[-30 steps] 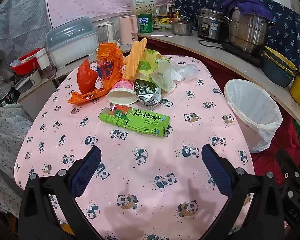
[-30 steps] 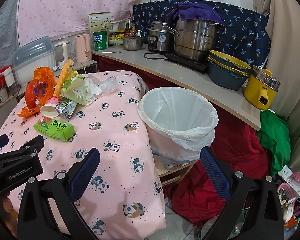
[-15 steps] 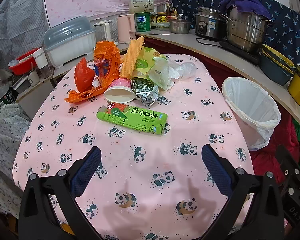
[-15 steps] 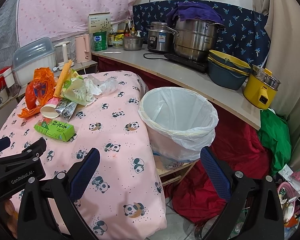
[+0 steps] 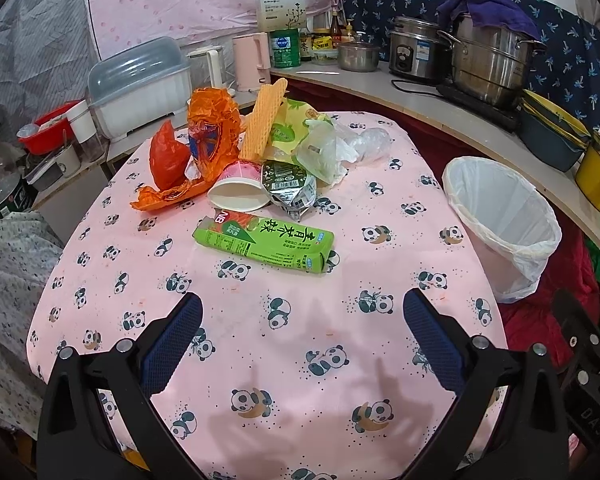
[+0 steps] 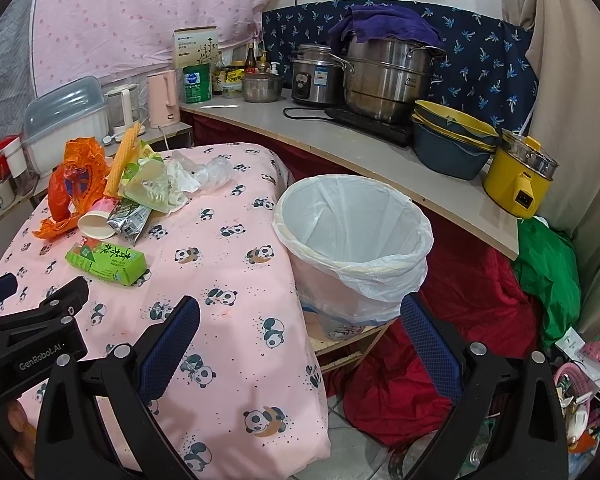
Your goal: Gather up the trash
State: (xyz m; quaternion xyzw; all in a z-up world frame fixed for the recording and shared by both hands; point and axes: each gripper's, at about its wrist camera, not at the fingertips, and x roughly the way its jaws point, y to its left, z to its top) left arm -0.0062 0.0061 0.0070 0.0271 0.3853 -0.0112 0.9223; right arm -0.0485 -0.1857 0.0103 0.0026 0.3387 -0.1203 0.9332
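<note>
A green drink carton (image 5: 265,242) lies flat on the pink panda tablecloth (image 5: 260,340). Behind it sit a tipped paper cup (image 5: 240,196), a silver foil pouch (image 5: 290,188), orange wrappers (image 5: 204,140), a ribbed yellow strip (image 5: 264,120) and clear plastic bags (image 5: 340,148). A white-lined bin (image 6: 354,236) stands off the table's right edge. My left gripper (image 5: 302,320) hovers open over the near part of the table, short of the carton, holding nothing. My right gripper (image 6: 300,322) is open and empty, in front of the bin; the left gripper's body (image 6: 28,340) shows at its left.
A curved counter (image 6: 380,152) behind the bin carries steel pots (image 6: 388,76), stacked bowls (image 6: 452,140) and a yellow cooker (image 6: 520,180). A lidded dish box (image 5: 140,84) and a pink kettle (image 5: 252,60) stand beyond the table. Red and green cloth (image 6: 540,264) lies on the floor at right.
The left wrist view has pulled back slightly from the trash pile. The right wrist view is almost unchanged. Both grippers stay open and empty.
</note>
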